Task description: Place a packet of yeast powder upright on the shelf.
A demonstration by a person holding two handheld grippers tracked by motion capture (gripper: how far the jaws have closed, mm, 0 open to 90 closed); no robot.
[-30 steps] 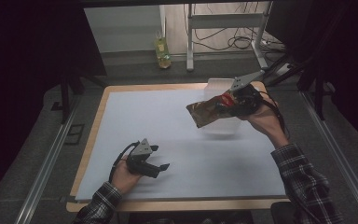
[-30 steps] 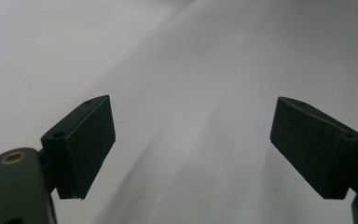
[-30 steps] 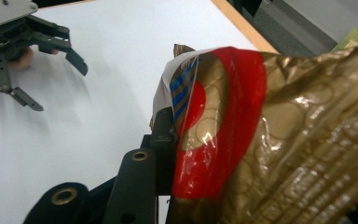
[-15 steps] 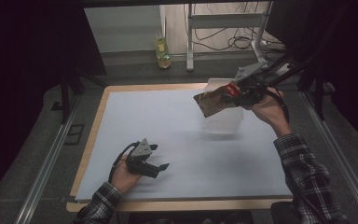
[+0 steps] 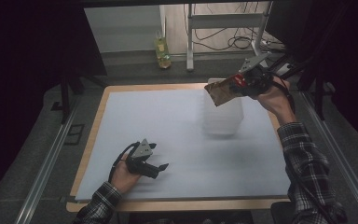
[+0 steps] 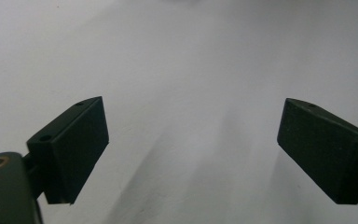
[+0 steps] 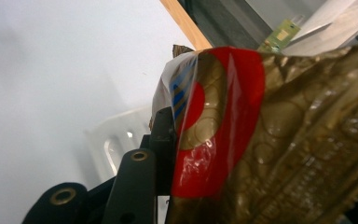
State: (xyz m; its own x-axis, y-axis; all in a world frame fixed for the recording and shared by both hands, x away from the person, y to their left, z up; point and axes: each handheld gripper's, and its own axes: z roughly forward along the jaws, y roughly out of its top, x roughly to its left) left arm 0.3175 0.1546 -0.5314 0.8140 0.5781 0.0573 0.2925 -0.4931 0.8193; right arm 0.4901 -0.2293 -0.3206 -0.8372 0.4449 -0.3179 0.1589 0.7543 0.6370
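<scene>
Although the gold foil packet (image 7: 279, 140) bears a red disc with blue stripes and fine embossed print, no wording on it can be read; the right hand-held gripper (image 5: 242, 84) is clamped on one end of it and carries it in the air, its long axis running out from the jaws, roughly level and slightly downward. Just below the packet stands a translucent white plastic container (image 5: 223, 114) on the worktop (image 5: 168, 116), its contents indiscernible; well apart, the left hand-held gripper (image 5: 161, 167) rests low over the worktop, jaws spread with nothing between them, having just been opening.
</scene>
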